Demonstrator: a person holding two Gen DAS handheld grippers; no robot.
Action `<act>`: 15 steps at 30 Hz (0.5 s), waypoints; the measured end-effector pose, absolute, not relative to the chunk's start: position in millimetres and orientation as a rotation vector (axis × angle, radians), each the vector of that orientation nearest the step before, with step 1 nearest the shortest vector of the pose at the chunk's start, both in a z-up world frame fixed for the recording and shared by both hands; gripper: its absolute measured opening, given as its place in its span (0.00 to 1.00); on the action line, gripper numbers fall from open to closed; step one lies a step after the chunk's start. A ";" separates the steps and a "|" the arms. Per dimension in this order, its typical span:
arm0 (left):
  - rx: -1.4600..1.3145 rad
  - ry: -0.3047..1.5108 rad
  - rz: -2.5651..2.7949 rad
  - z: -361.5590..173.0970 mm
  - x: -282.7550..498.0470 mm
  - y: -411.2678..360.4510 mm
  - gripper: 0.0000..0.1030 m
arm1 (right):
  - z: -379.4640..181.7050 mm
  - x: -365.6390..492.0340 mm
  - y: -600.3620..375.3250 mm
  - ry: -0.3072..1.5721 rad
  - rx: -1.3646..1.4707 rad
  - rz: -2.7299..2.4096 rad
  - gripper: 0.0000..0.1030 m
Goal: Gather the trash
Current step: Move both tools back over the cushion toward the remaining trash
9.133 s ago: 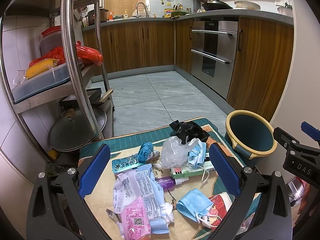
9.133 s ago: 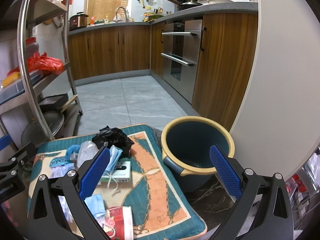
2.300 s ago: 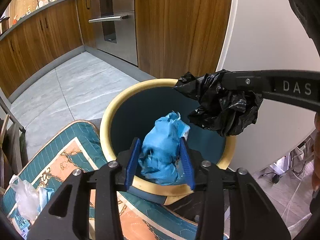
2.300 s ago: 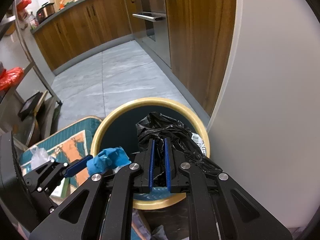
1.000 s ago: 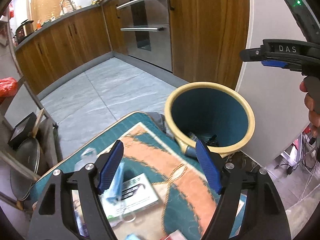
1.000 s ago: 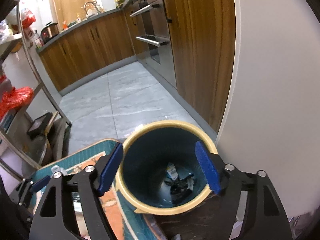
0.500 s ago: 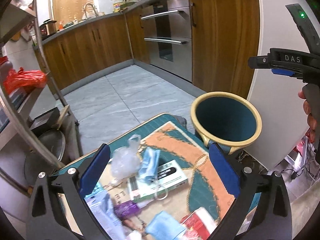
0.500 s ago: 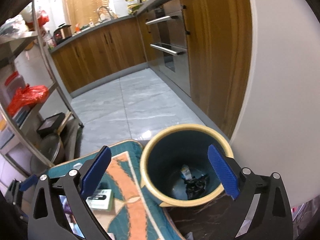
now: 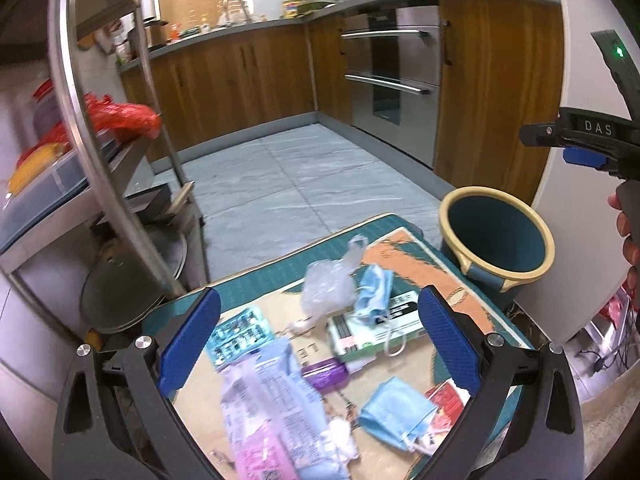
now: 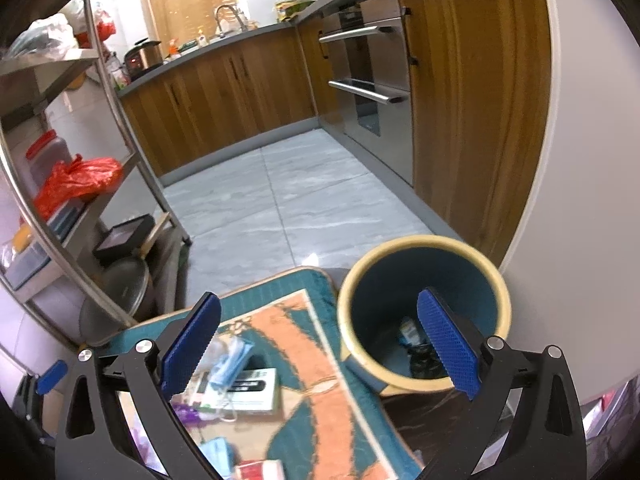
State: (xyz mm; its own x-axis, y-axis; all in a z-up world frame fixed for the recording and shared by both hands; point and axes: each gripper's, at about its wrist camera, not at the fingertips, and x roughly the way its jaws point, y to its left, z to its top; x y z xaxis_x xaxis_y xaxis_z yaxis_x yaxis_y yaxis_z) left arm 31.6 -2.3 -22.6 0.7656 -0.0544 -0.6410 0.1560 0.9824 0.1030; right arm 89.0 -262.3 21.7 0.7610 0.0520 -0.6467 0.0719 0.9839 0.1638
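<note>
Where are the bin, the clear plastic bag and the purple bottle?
bin point(image 9: 548, 240), left wrist view, on its yellow rim.
clear plastic bag point(image 9: 326, 290), left wrist view, on its crumpled middle.
purple bottle point(image 9: 324, 372), left wrist view, on its body.

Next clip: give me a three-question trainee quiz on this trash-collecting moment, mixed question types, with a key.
1. True or false: the left hand-held gripper is holding a face mask.
2. Which lies on the white box? A) a blue face mask B) a red bag C) a pot lid
3. Fill in: the bin stands beside the ____.

Key: 1. False, both it and the right hand-held gripper are open and empty. 2. A. 3. Patterned mat.
</note>
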 end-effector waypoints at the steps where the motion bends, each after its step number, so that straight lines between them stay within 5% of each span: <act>1: 0.142 0.691 -0.103 -22.0 29.4 3.7 0.94 | 21.5 89.2 -256.8 0.713 0.188 -0.002 0.95; 15: 0.078 0.718 0.026 -27.0 10.3 59.7 0.94 | 12.6 99.6 -190.1 0.774 0.201 0.104 0.95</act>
